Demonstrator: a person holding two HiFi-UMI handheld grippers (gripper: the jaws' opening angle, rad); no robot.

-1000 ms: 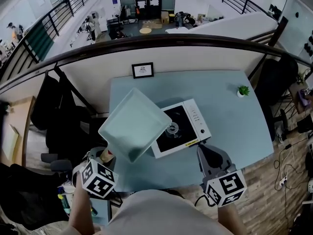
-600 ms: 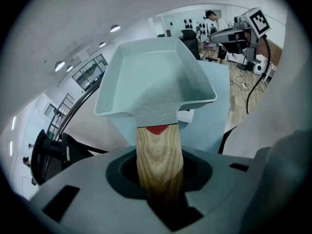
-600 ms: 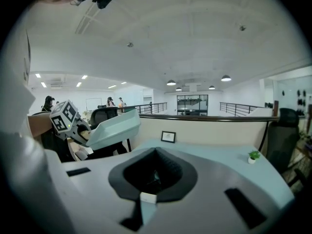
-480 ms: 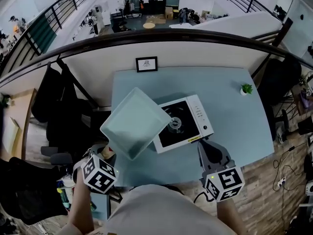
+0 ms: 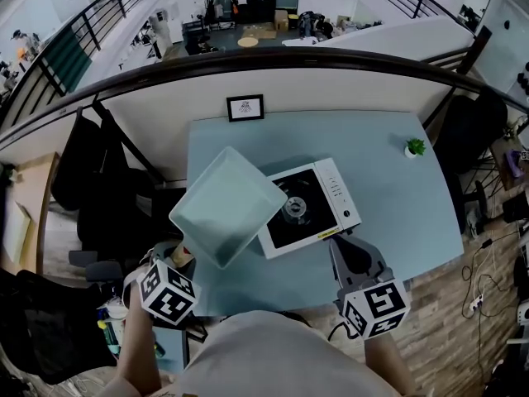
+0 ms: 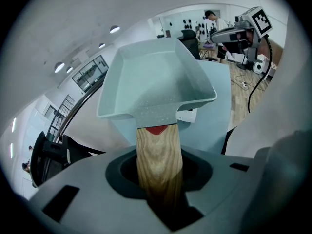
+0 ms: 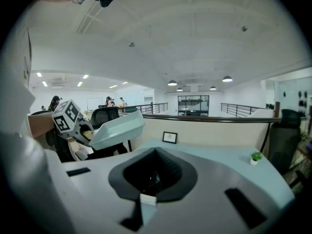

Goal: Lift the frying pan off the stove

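Observation:
A square pale-green frying pan (image 5: 227, 209) hangs in the air over the table's left side, its far corner overlapping the white stove (image 5: 331, 190). My left gripper (image 5: 178, 259) is shut on the pan's wooden handle (image 6: 158, 160), which runs down between the jaws (image 6: 158, 184). The pan (image 6: 156, 82) is empty and tilts a little. A small clear round piece (image 5: 295, 211) sits on the stove's black glass. My right gripper (image 5: 351, 259) hovers near the stove's front edge, shut with nothing in it. From the right gripper view (image 7: 153, 179), the pan (image 7: 117, 128) shows at the left.
The light blue table (image 5: 380, 164) carries a small potted plant (image 5: 414, 148) at the far right and a framed picture (image 5: 245, 107) at the back edge. A black chair (image 5: 107, 213) stands left of the table. A railing runs behind it.
The pan stays held in almost the same spot above the table. Both grippers have shifted only slightly.

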